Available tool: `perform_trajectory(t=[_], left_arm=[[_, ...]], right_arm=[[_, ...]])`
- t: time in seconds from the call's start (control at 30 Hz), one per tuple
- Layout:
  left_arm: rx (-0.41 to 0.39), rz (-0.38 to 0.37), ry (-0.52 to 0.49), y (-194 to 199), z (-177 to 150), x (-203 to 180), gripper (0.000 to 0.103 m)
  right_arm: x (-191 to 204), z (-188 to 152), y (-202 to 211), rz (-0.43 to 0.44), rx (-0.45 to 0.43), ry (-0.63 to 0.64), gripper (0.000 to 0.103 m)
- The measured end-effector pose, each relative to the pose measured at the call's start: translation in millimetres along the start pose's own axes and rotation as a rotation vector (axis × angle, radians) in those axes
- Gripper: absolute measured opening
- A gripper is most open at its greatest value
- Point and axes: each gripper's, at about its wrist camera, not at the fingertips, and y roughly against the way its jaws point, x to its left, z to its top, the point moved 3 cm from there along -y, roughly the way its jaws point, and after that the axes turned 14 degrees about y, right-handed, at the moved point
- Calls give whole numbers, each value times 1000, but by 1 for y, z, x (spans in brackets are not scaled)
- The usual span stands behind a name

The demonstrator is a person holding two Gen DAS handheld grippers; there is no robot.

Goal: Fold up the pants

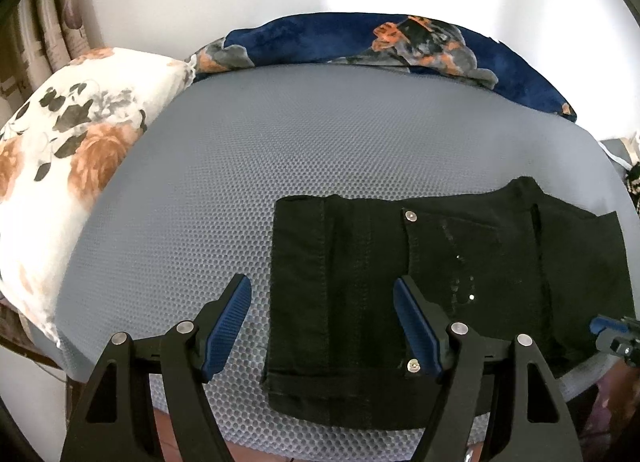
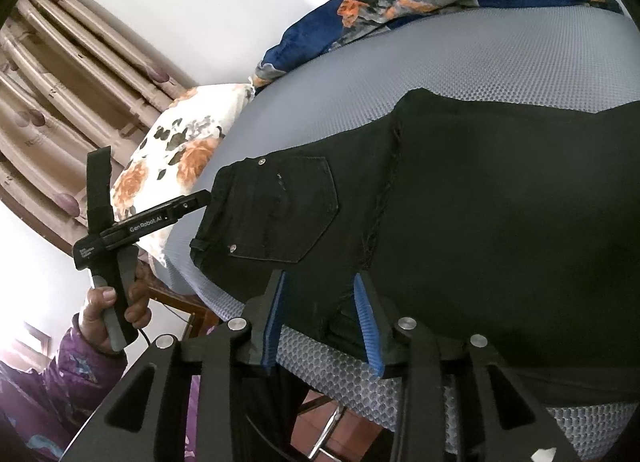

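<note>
1. The left gripper (image 1: 322, 302) hung with its jaws spread wide and nothing clenched — its blue pads (image 1: 226, 326) stood apart above the folded edge of the black pants (image 1: 460, 262).
2. The right gripper (image 2: 320, 294) had its jaws parted only narrowly; they straddled the near hem of the pants (image 2: 460, 202) at the mattress edge, and I could not tell whether the pads pressed the cloth.
3. The pants lay folded flat on the grey mesh mattress (image 1: 280, 150), just ahead of both grippers, back pocket (image 2: 296, 206) upward.
4. A hand (image 2: 116, 310) in a purple sleeve (image 2: 68, 374) gripped the left tool's handle.
5. Beyond the pants — a floral pillow (image 1: 60, 150) to the left, a blue blanket (image 1: 360, 38) at the far edge.
</note>
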Motion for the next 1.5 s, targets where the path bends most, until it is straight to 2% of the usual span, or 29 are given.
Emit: perform_trajectory(t=[0.1,0.17,0.23,0.27,0.37,0.53,0.73,0.83,0.93,1.07,1.2,1.3,1.5], left_arm=[[12,10,-5,-5,0,3,74],[46,-9,4,-11,1,11,75],[101,-73,53,-19,2,26,75],[140,-128,92,-25,5,37,75],[186,-226,164,-34,11,65,75],[208,-294,201,-40,16,98,75],[247,-355,176,-49,7,104,75],[243,-333,147,-53,3,100,75],[168,-269,102,-48,3,92,75],[66,-148,6,-35,5,76,75],[4,-58,-91,-26,6,60,75],[-10,-19,-144,-25,3,51,75],[-14,21,-179,-30,1,41,75]], right_arm=[[0,0,-1,-2,1,0,35],[0,0,-1,0,-3,-1,35],[-1,0,-1,-1,-10,-3,37],[-1,0,-1,-2,-13,-4,37],[-5,-1,-1,1,-13,-13,38],[-8,-4,-6,3,4,-26,38],[-2,-2,-11,1,24,-13,39],[1,0,-15,-10,39,-6,39],[2,1,-19,-16,52,-6,39],[5,0,-26,-26,78,-5,39],[5,-2,-33,-33,96,-10,40],[7,-1,-36,-36,100,-5,41],[7,-2,-38,-37,108,-9,42]])
